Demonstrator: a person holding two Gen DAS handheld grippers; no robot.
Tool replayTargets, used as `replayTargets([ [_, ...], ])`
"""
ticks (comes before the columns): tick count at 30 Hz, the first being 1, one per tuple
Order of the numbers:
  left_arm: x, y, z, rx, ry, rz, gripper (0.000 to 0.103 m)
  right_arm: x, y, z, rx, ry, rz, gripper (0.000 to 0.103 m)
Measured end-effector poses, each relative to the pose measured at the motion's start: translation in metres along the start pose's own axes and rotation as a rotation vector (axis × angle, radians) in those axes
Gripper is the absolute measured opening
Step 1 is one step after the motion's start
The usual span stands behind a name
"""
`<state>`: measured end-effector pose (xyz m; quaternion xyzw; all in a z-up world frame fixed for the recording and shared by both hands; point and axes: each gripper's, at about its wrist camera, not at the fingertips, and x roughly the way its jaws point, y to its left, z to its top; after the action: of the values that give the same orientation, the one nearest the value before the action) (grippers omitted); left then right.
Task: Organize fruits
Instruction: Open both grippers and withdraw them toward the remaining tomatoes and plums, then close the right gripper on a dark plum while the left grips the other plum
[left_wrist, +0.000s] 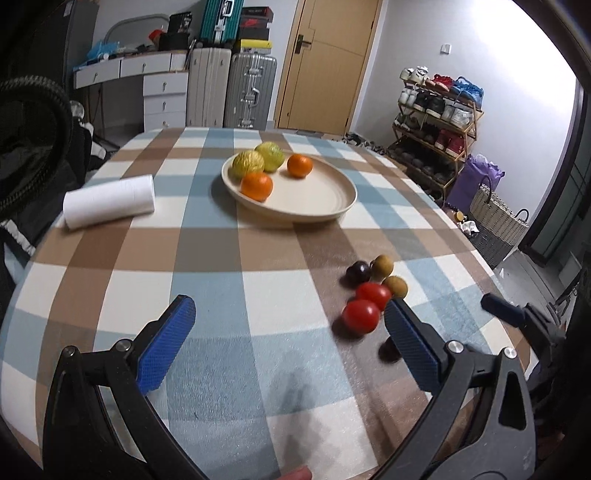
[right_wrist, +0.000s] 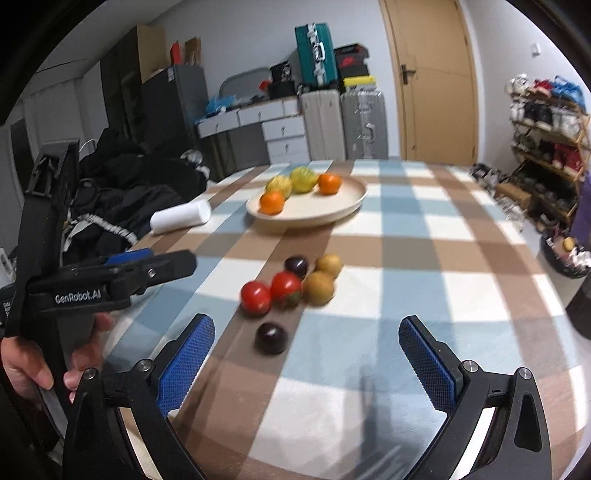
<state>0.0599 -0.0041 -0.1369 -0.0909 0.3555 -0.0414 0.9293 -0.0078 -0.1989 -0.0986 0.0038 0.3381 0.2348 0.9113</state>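
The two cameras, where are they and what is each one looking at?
Left wrist: sits on the left hand-held gripper, open, facing the plate across the table; a fingertip shows below.
Right wrist: sits on the right hand-held gripper, open, facing the tomatoes; the person's left hand shows.
Both show the plate and tomatoes.

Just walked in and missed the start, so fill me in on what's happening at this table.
A person is sorting fruit with a handheld gripper in each hand. The left gripper and right gripper are both open and empty, hovering over the checked tablecloth. The plate already holds two oranges and two yellow-green fruits. Six small fruits sit loose on the cloth: two red tomatoes, two dark plums and two brownish fruits. The near plum lies closest to the right gripper. A paper roll lies beside the plate.
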Motion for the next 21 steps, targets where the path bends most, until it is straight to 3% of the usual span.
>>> replayTargets([
  [3, 0.003, 0.004, -0.001, -0.007, 0.012, -0.002, 0.102, 0.012, 0.005, -0.003, 0.012, 0.048, 0.033, 0.1],
  [11, 0.005, 0.017, -0.001, -0.042, 0.031, -0.013, 0.102, 0.03, 0.017, -0.004, 0.005, 0.107, 0.062, 0.075],
  [14, 0.006, 0.019, -0.002, -0.035, 0.032, -0.011, 0.102, 0.034, 0.02, -0.005, -0.008, 0.131, 0.061, 0.056],
  [18, 0.007, 0.02, -0.002, -0.028, 0.03, -0.001, 0.102, 0.038, 0.02, -0.007, -0.003, 0.141, 0.054, 0.052],
  [21, 0.007, 0.022, -0.003, -0.039, 0.029, -0.013, 0.102, 0.041, 0.02, -0.009, -0.011, 0.147, 0.068, 0.043],
])
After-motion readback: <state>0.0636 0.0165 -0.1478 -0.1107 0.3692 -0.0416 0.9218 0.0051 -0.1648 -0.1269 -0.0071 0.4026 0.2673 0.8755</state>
